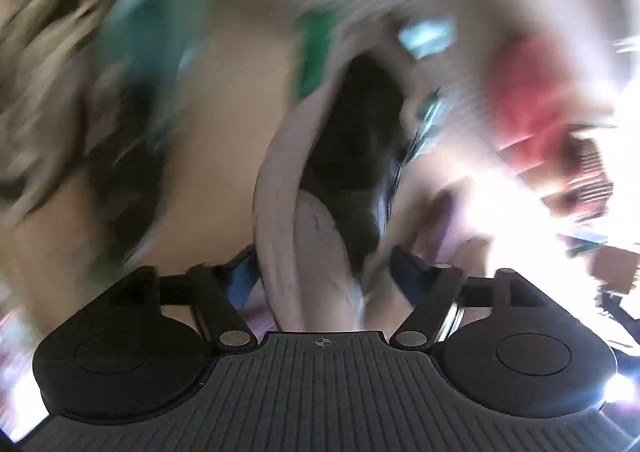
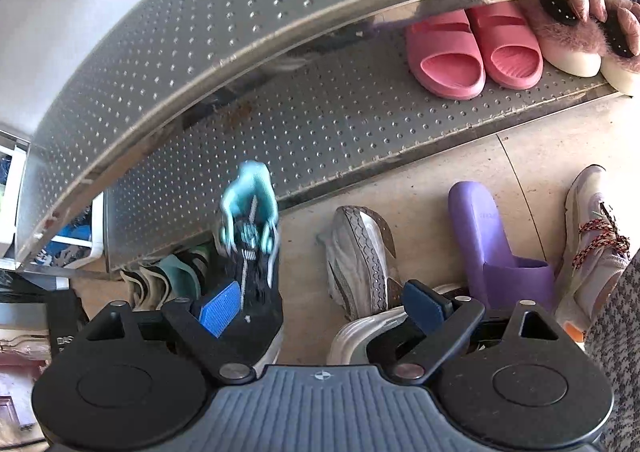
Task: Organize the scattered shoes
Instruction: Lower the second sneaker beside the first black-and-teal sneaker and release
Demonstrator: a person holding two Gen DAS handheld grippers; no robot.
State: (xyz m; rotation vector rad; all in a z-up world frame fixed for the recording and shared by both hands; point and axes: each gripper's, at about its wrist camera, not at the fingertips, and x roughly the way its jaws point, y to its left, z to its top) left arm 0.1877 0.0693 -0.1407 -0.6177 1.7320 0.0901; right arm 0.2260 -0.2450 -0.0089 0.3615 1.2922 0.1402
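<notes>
While pink slides (image 2: 472, 51) and furry slippers (image 2: 568, 39) sit on the rack (image 2: 320, 107), several shoes lie below it. My left gripper (image 1: 320, 272) clamps a pale shoe (image 1: 304, 219); my right gripper (image 2: 320, 304) gapes, a teal-black sneaker (image 2: 252, 244) against one finger.

Left hand-held gripper (image 1: 320, 272) looks clamped, though blurred; right hand-held gripper (image 2: 320, 306) spread wide.

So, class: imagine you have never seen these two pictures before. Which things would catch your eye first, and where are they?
The pink slides stand out first, paired on the lower shelf of the studded metal rack, beside fluffy pink slippers. Below them, on the floor, a purple slide lies near a grey sneaker tipped on its side. The left wrist view is heavily blurred, with a pale shoe close to the left gripper.
</notes>
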